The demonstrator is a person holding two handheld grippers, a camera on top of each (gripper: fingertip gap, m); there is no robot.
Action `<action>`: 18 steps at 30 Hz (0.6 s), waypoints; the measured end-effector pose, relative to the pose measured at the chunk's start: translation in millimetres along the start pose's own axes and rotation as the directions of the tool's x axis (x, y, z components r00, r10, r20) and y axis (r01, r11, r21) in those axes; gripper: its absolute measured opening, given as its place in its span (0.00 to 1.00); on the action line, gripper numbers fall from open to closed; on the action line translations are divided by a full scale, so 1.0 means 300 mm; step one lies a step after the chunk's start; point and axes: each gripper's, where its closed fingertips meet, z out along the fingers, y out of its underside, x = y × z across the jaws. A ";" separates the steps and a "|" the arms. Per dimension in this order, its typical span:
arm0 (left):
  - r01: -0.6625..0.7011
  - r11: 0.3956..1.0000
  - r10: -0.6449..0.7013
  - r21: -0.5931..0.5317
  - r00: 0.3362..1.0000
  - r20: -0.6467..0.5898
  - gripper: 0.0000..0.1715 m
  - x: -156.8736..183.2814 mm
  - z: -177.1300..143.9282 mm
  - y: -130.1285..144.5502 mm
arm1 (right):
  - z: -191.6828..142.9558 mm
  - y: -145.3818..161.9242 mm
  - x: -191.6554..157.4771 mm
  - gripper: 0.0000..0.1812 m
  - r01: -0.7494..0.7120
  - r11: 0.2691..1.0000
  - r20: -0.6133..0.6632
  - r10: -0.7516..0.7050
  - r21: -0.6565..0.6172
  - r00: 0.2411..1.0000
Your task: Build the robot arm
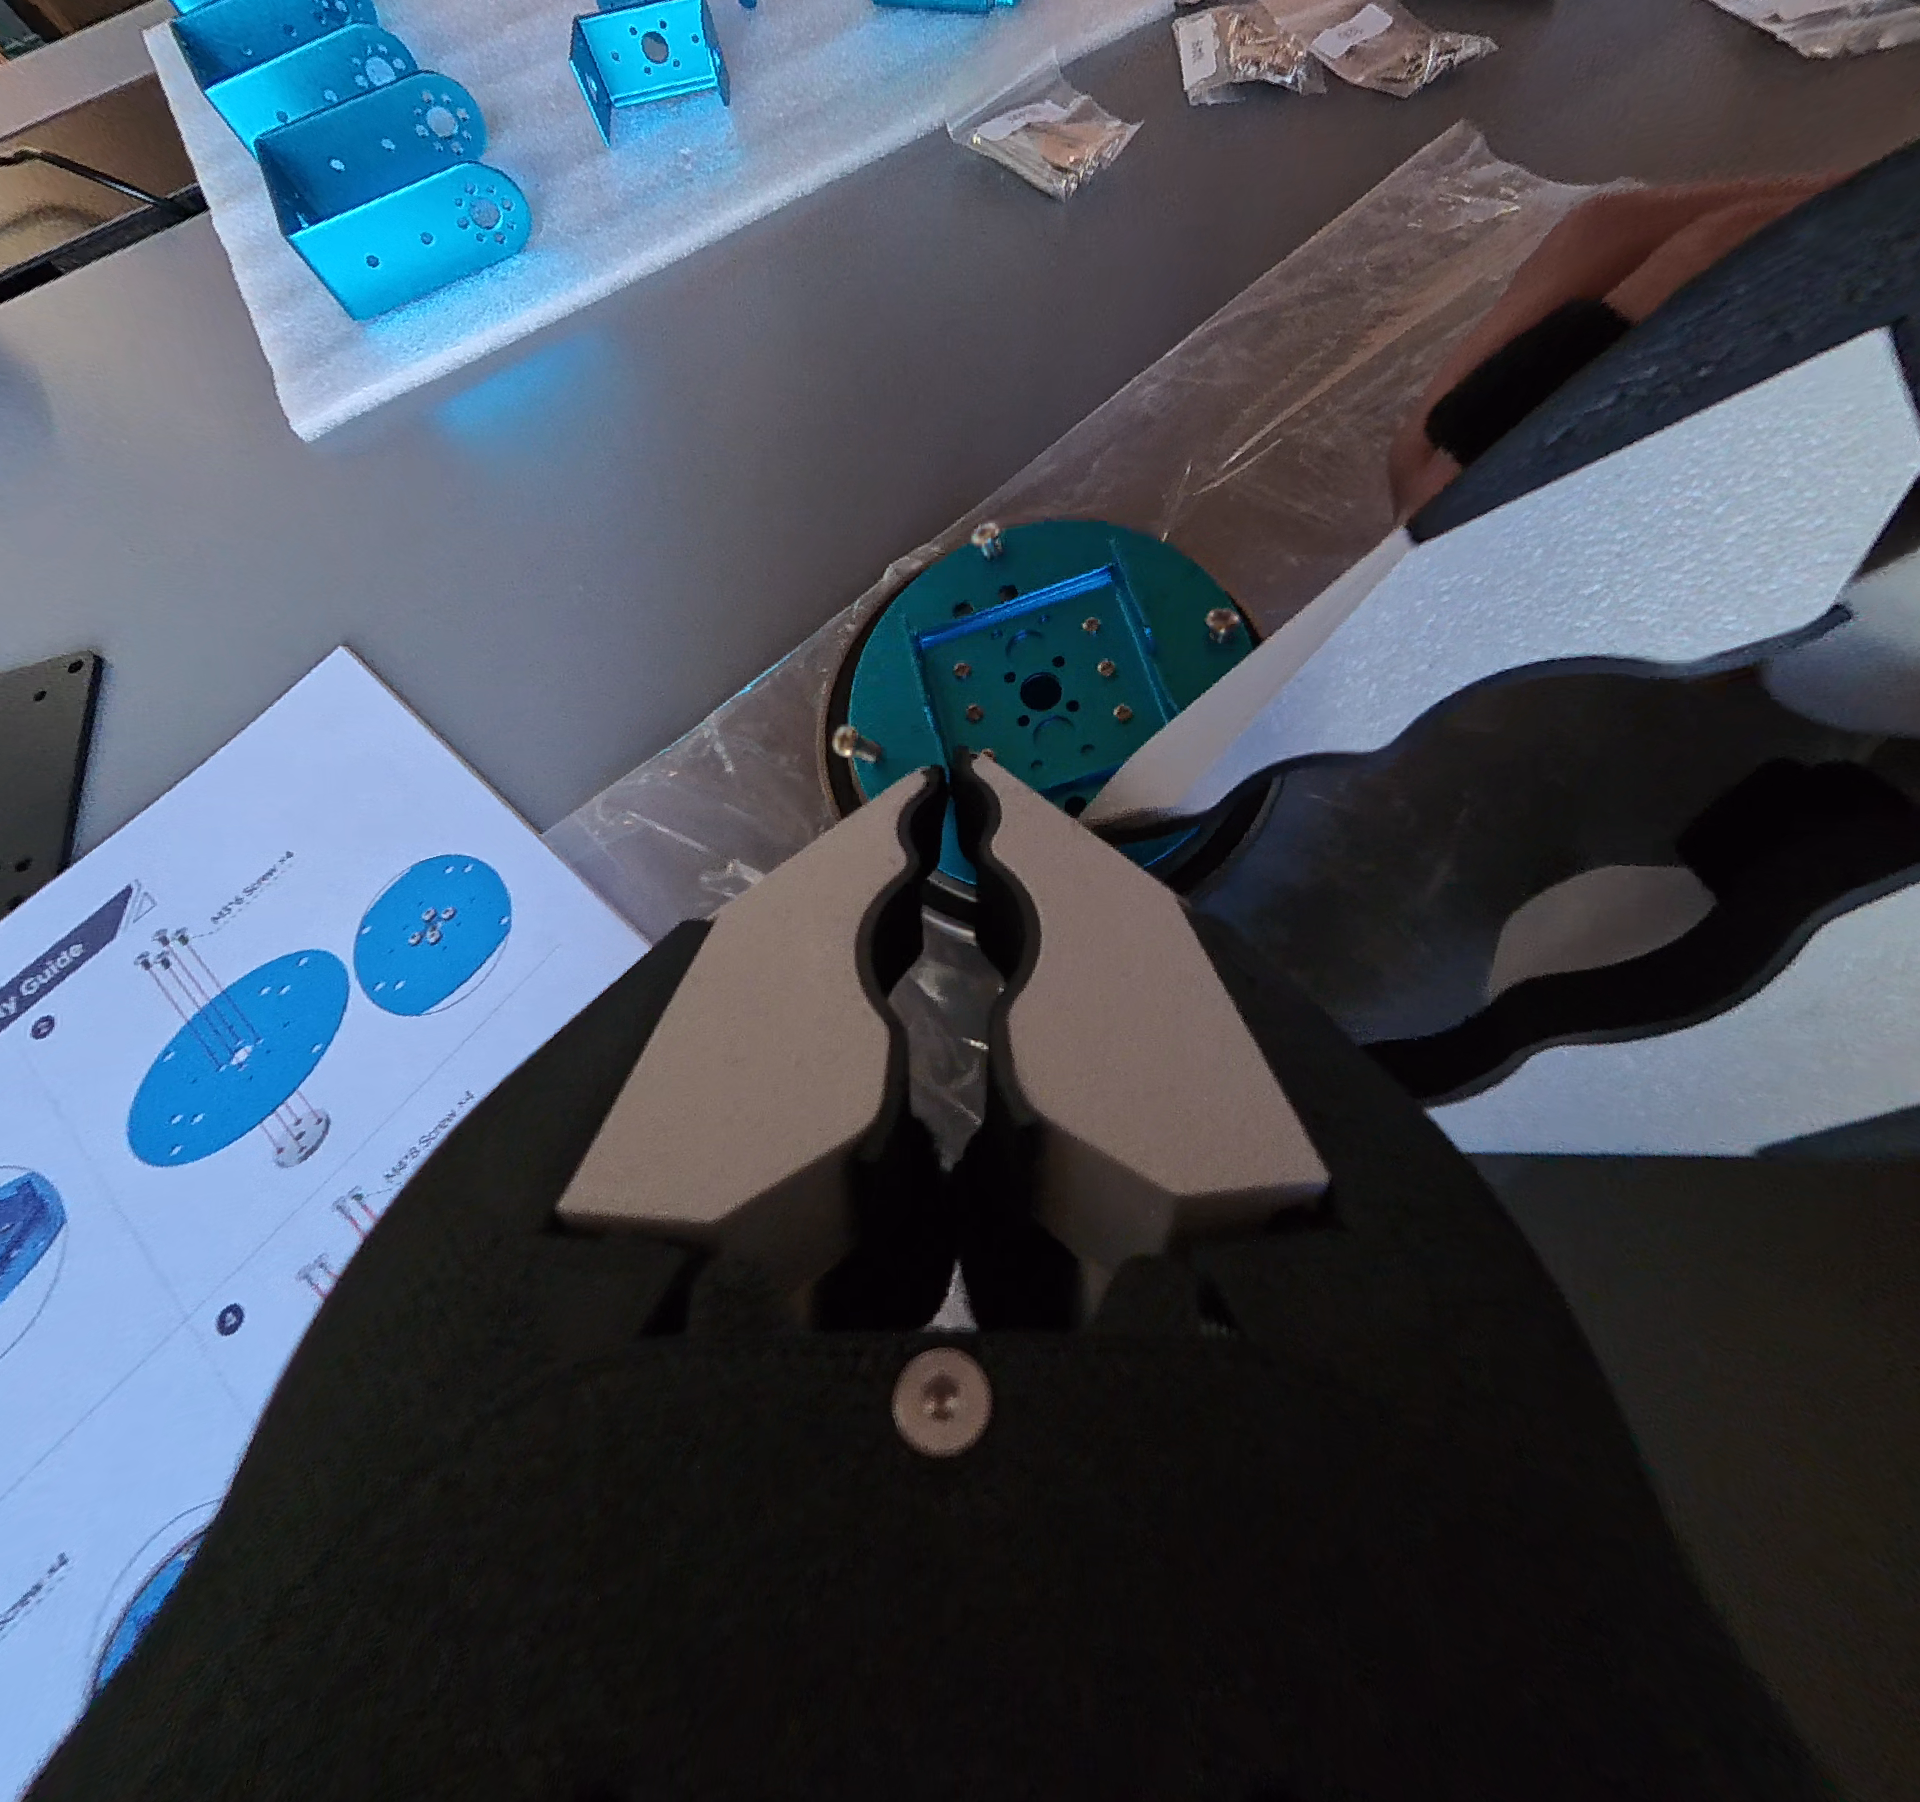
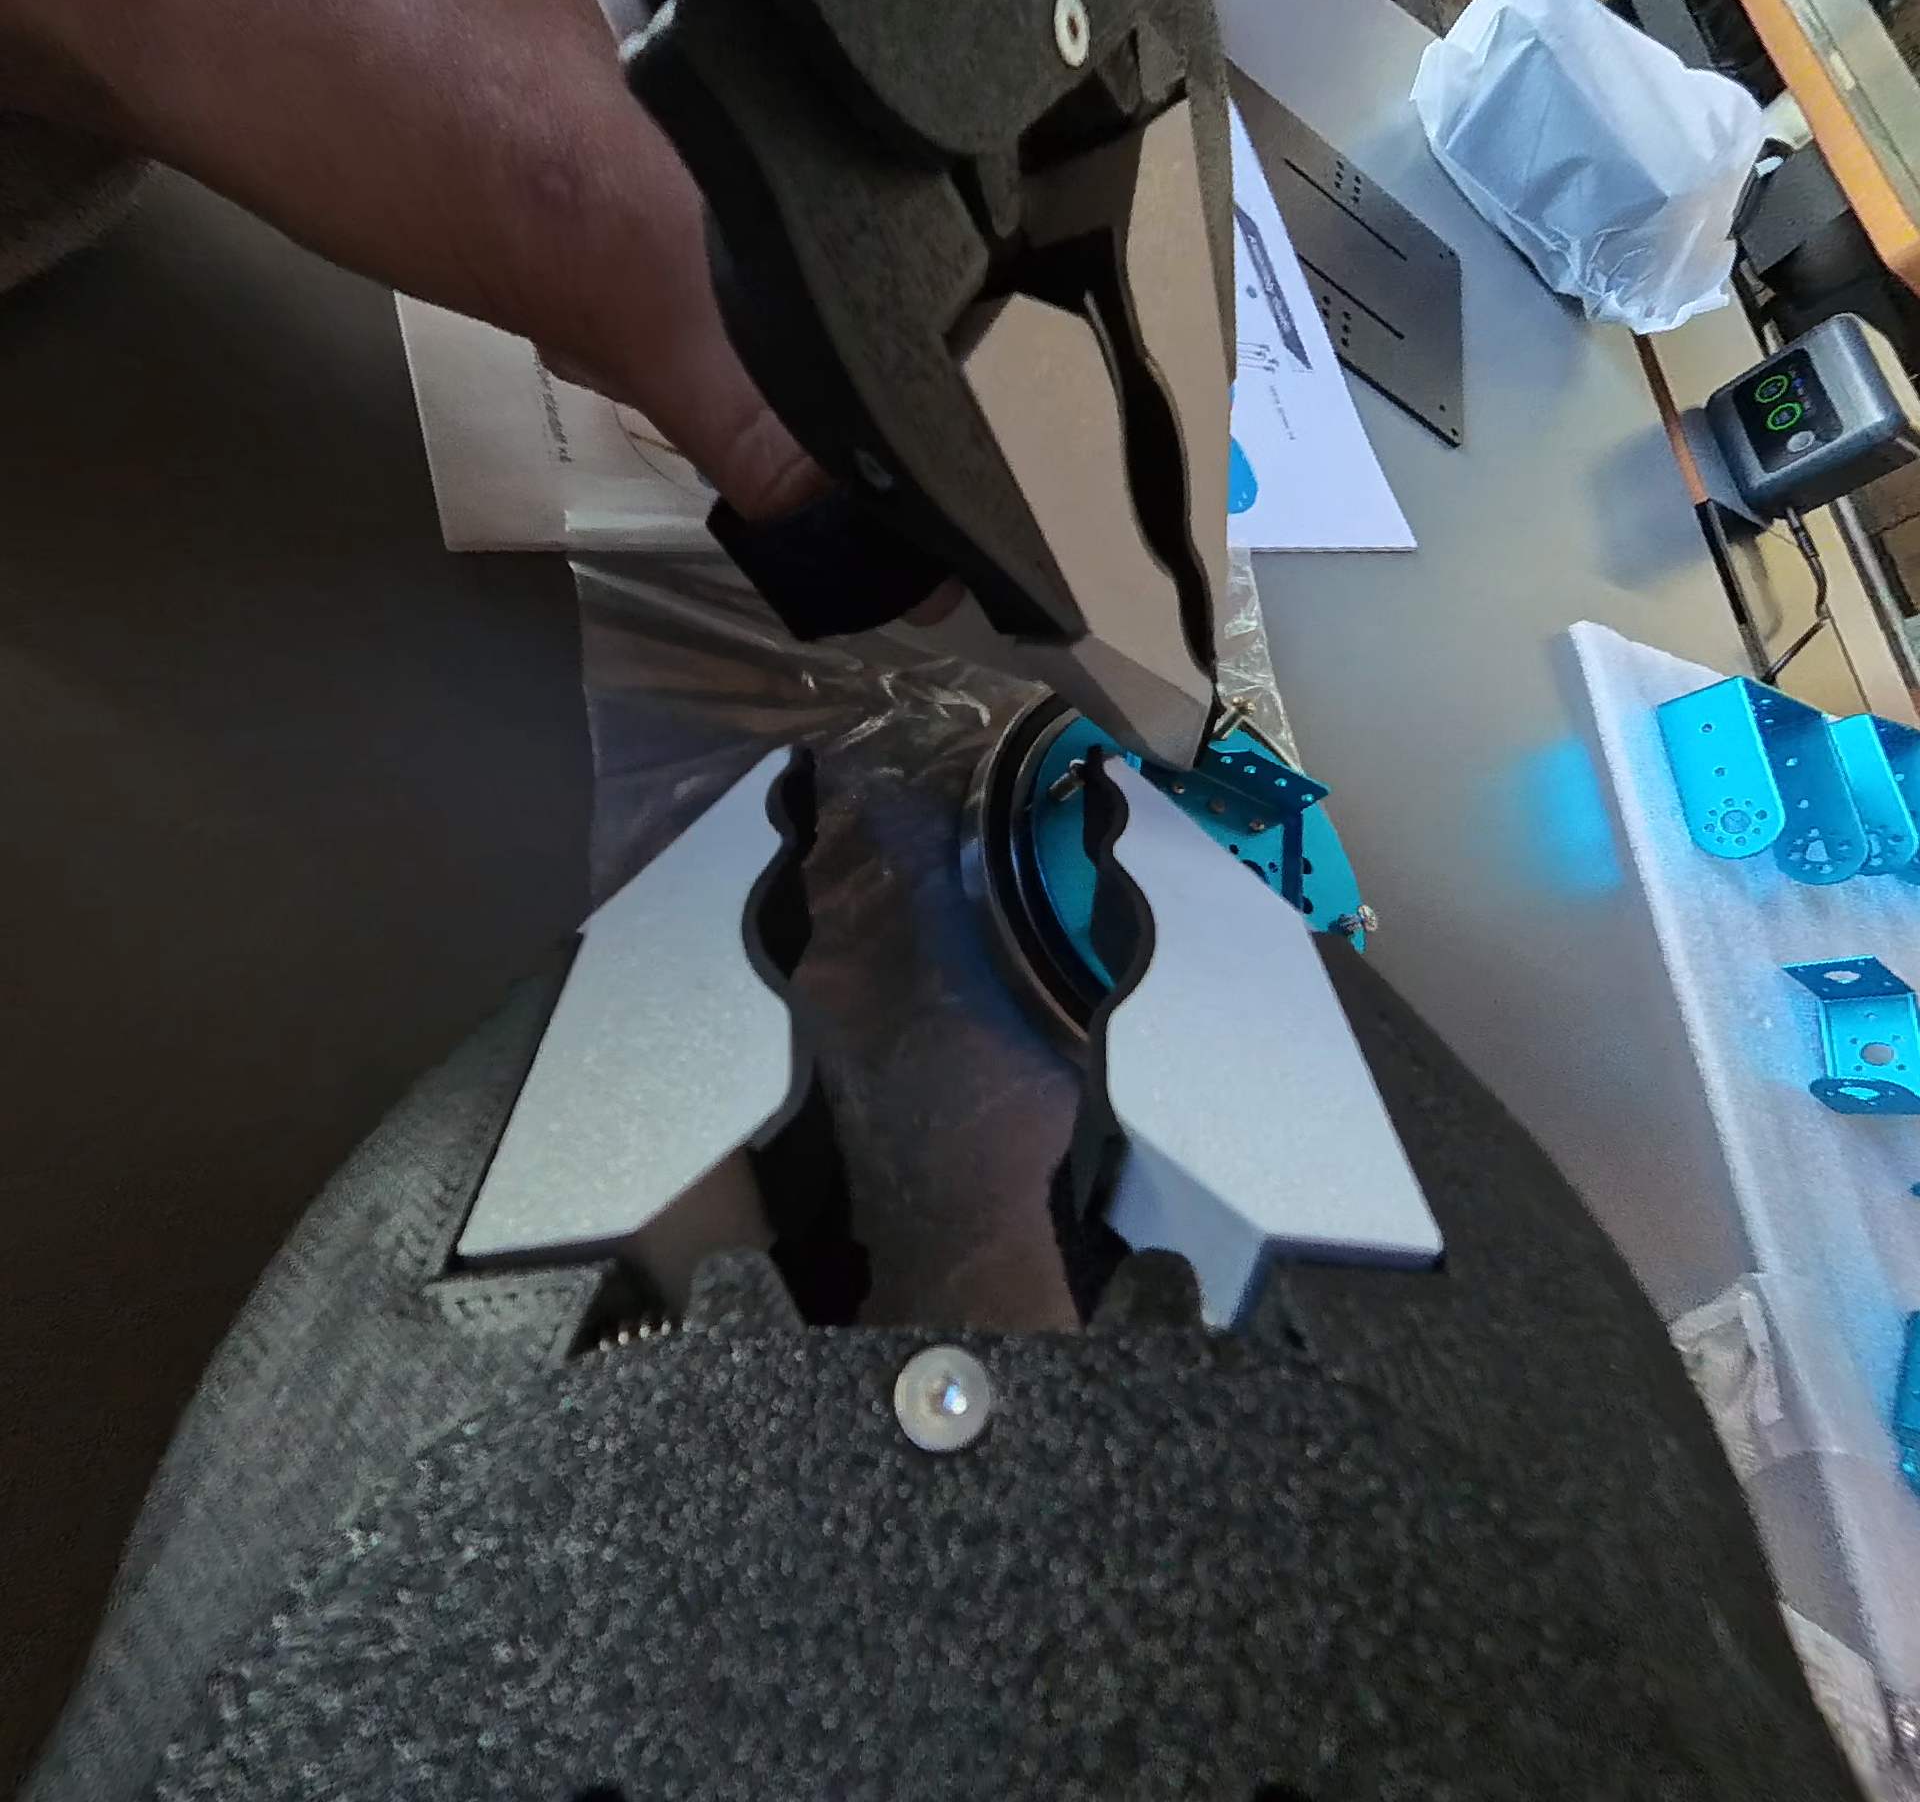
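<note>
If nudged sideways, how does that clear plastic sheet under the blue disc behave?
The clear plastic sheet is creased and crinkled, so likely floppy and light. The blue disc assembly sits on it, so it would probably bunch rather than slide. It looks glossy, likely slippery on the grey table.

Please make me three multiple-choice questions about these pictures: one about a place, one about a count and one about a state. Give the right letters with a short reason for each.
1. On what does the blue round disc lie?
A. the white foam sheet
B. a clear plastic bag
C. the printed guide

2. How many screws show standing up near the rim of the disc in the left wrist view?
A. one
B. three
C. six

3. How is the right gripper?
A. open
B. shut with nothing in it
C. shut on a bag of screws

Answers:
1 B: crinkled clear film spreads out under the disc and around it.
2 B: three screw heads stand near the rim; the grippers cover the near part of the disc.
3 A: its fingers stand wide apart with nothing between them.
</note>
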 end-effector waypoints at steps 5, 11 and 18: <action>-0.002 1.000 0.002 0.000 1.000 0.000 0.00 -0.005 -0.002 0.004 | -0.082 -0.050 0.079 0.29 -0.177 0.976 0.006 0.178 0.125 0.984; 0.052 0.998 -0.051 0.025 0.998 -0.035 0.02 -0.001 -0.008 -0.005 | -0.111 0.064 0.223 0.26 -0.439 0.896 0.052 0.436 0.067 0.898; 0.098 0.990 -0.090 0.097 0.992 -0.083 0.06 -0.016 -0.064 -0.053 | -0.090 0.046 0.271 0.18 -0.559 0.826 0.261 0.527 0.065 0.809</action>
